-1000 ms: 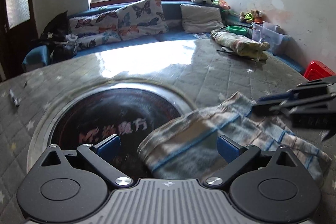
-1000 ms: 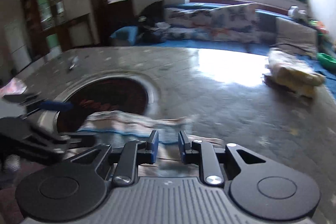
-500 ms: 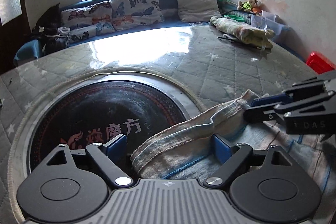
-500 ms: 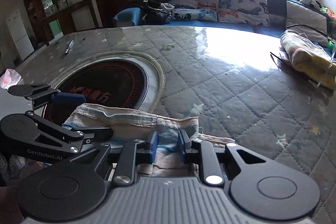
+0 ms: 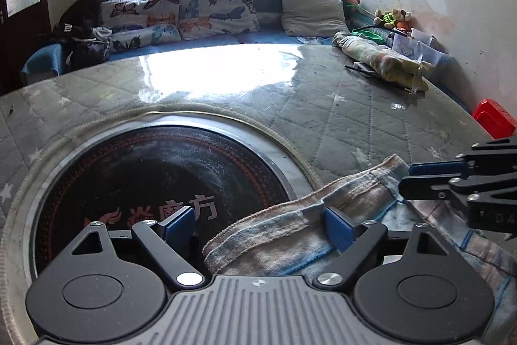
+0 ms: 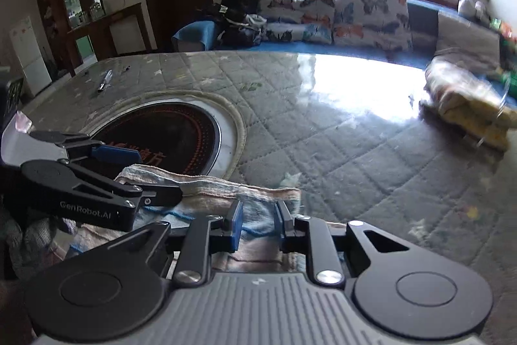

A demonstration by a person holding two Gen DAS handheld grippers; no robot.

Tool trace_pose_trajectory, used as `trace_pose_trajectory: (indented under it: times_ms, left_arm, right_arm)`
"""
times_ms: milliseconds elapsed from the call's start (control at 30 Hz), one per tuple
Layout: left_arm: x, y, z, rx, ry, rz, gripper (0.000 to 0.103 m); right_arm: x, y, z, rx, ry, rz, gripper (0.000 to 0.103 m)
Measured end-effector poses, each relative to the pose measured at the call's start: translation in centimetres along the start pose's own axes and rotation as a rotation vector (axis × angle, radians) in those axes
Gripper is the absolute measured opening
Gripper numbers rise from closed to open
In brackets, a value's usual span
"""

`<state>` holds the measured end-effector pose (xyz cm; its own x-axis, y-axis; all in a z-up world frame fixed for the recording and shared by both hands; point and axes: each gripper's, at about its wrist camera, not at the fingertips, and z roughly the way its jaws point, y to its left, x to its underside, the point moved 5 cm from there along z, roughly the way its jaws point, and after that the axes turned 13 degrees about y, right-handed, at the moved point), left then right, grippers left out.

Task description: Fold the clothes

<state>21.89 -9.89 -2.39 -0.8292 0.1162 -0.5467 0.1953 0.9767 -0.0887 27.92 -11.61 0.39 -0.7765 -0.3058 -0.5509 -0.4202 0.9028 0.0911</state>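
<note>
A pale striped cloth (image 5: 284, 235) with blue and pink lines lies folded on the quilted table, partly over the round black hotplate (image 5: 155, 183). My left gripper (image 5: 258, 223) is open, its jaws wide apart around the cloth's folded left end. My right gripper (image 6: 257, 223) is open a little, its pads just apart over the cloth (image 6: 226, 193) near its far right corner. The right gripper shows at the right edge of the left wrist view (image 5: 429, 180). The left gripper shows at the left of the right wrist view (image 6: 106, 180).
A rolled yellow blanket (image 5: 384, 62) lies at the table's far right. A pen (image 6: 105, 80) lies at the far left. A blue sofa with butterfly cushions (image 5: 213, 8) runs behind the table. A red stool (image 5: 494, 117) stands at the right.
My right gripper's jaws have opened from a pinch on the cloth. The cloth has settled flatter on the table. My left gripper stays open and has moved slightly closer over the fold.
</note>
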Motion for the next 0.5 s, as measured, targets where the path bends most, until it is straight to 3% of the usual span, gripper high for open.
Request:
trace_pose_trajectory:
  times_ms: [300, 500]
  left_arm:
    - [1.3, -2.1, -1.3, 0.008, -0.024, 0.067, 0.088]
    - [1.7, -1.9, -1.3, -0.008, -0.017, 0.069, 0.088]
  right_arm:
    - [2.8, 2.5, -2.4, -0.025, -0.001, -0.092, 0.019]
    - [5.0, 1.2, -2.9, 0.016, 0.013, -0.045, 0.019]
